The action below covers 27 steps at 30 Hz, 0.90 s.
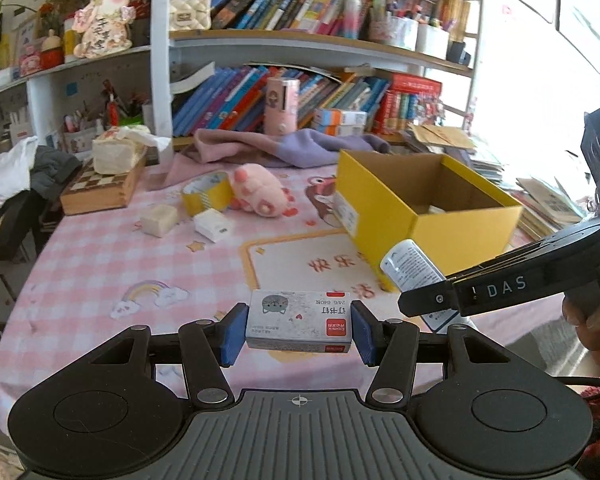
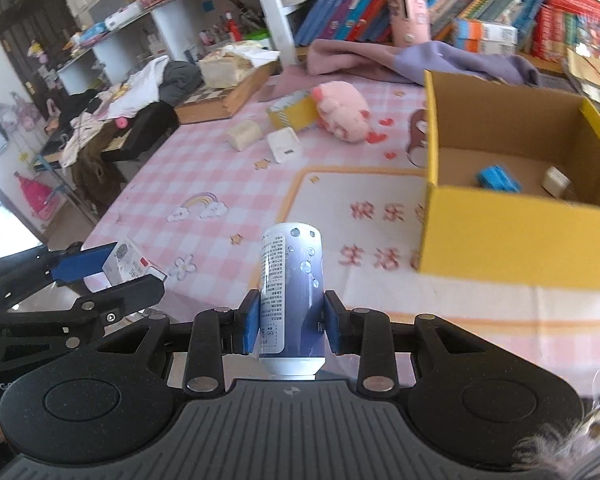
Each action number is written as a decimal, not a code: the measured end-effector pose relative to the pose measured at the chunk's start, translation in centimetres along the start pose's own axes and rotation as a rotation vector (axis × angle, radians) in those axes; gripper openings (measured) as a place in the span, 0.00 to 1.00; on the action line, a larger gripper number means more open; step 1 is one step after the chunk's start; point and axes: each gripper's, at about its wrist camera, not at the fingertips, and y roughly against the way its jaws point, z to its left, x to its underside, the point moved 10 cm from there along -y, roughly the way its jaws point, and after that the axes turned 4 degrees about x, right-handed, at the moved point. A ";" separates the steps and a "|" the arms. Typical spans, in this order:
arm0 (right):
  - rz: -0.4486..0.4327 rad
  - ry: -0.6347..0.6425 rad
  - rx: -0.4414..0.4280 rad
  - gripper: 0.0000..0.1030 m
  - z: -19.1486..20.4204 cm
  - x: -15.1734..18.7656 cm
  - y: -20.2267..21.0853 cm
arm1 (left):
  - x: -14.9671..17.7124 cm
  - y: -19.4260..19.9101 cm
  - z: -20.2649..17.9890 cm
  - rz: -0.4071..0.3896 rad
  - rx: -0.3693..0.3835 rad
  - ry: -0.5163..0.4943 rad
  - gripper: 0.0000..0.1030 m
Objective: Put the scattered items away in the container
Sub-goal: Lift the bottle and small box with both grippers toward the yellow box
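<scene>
Left claw (image 1: 299,332) clamps staple box (image 1: 299,325); right claw (image 2: 291,326) clamps white-capped tube (image 2: 292,300). Both above bench (image 2: 220,184), near yellow box (image 2: 520,240).

Ahead of the claw, beyond the pink checked tabletop (image 1: 100,264), crowded bookshelves (image 1: 300,92) rise behind what seems a lilac blanket (image 1: 284,148).

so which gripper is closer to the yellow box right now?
Right. The right gripper, shut on the tube, sits just short of the yellow box; the left gripper, holding the staple box, is farther back.
</scene>
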 end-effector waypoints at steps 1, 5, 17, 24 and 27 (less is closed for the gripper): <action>0.003 -0.007 0.008 0.30 -0.1 0.5 0.2 | 0.3 0.1 -0.4 0.003 0.009 -0.001 0.51; 0.015 0.003 0.041 0.30 -0.5 2.4 1.1 | 1.1 0.2 -1.7 0.007 0.047 -0.007 0.51; 0.008 -0.110 0.190 0.30 -5.3 5.7 4.9 | 0.8 -1.7 -7.4 0.029 0.203 -0.102 0.51; -0.005 -0.189 0.253 0.30 -8.2 6.9 6.7 | 0.5 -2.9 -11.2 0.048 0.284 -0.186 0.51; -0.006 -0.219 0.269 0.30 -9.5 7.3 7.2 | 0.3 -3.5 -12.4 0.056 0.306 -0.205 0.51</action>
